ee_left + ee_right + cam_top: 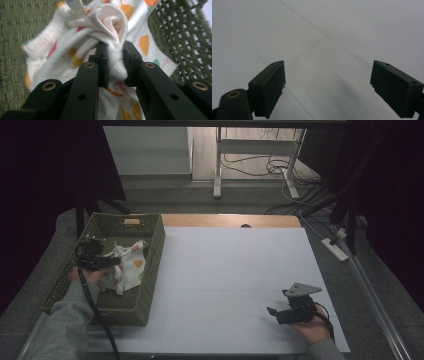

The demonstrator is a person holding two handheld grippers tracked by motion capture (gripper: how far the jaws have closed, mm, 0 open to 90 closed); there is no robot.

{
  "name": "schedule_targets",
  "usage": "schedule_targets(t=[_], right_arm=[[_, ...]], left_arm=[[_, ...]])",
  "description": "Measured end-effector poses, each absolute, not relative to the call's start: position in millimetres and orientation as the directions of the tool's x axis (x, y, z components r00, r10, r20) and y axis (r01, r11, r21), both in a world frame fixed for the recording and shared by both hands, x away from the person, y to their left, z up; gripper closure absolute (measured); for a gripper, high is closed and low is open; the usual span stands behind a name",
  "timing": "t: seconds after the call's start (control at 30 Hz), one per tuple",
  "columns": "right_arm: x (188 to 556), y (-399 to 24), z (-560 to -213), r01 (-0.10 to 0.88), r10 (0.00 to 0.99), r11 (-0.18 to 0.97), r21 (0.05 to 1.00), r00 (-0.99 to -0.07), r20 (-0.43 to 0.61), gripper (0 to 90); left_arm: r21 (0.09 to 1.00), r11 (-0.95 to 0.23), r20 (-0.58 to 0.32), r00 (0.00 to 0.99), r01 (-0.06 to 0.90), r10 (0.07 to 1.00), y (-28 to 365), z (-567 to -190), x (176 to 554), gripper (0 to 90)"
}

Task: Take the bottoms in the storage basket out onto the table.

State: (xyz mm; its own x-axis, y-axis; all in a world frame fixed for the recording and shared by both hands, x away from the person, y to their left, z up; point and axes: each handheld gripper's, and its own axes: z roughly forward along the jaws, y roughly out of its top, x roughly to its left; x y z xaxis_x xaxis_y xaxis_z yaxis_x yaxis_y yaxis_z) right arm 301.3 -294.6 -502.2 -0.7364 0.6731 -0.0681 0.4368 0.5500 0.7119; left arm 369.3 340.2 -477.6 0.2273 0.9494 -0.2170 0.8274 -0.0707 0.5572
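patterned cloth (110, 22) in left hand-held gripper (115, 53), inside green basket (150, 270)

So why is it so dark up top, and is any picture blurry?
In the high view the room is dim and the corners go black, though the white table stays pale. In the left gripper view the cloth is sharp at the pinched fold and blurry at its left edge. In the right gripper view a soft shadow lies on the table between the open jaws.

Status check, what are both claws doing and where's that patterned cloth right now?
Left claw shut on the patterned cloth, inside the green basket. Right claw open, nothing between its jaws, over the white table. Nothing in the way.
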Motion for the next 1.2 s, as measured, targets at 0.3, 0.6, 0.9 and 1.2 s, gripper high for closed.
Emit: schedule_targets(t=[0.3,0.6,0.9,1.2], right_arm=[[301,-295,-502,0.438,0.674,0.551,0.710,-0.735,-0.069,13.3],[301,-295,-502,0.440,0.677,0.548,0.711,-0.733,-0.068,13.4],[301,-295,-502,0.440,0.679,0.546,0.713,-0.731,-0.069,13.5],[301,-295,-502,0.441,0.680,0.546,0.712,-0.730,-0.069,13.6]], left_arm=[[0.611,-0.041,-0.227,0.225,0.791,0.948,343,-468,362,77.1],[0.669,0.005,-0.264,0.231,0.744,0.937,346,-455,354,77.4],[0.727,0.043,-0.285,0.245,0.685,0.926,347,-438,346,77.5],[0.760,0.081,-0.315,0.255,0.645,0.914,349,-428,339,77.5]])
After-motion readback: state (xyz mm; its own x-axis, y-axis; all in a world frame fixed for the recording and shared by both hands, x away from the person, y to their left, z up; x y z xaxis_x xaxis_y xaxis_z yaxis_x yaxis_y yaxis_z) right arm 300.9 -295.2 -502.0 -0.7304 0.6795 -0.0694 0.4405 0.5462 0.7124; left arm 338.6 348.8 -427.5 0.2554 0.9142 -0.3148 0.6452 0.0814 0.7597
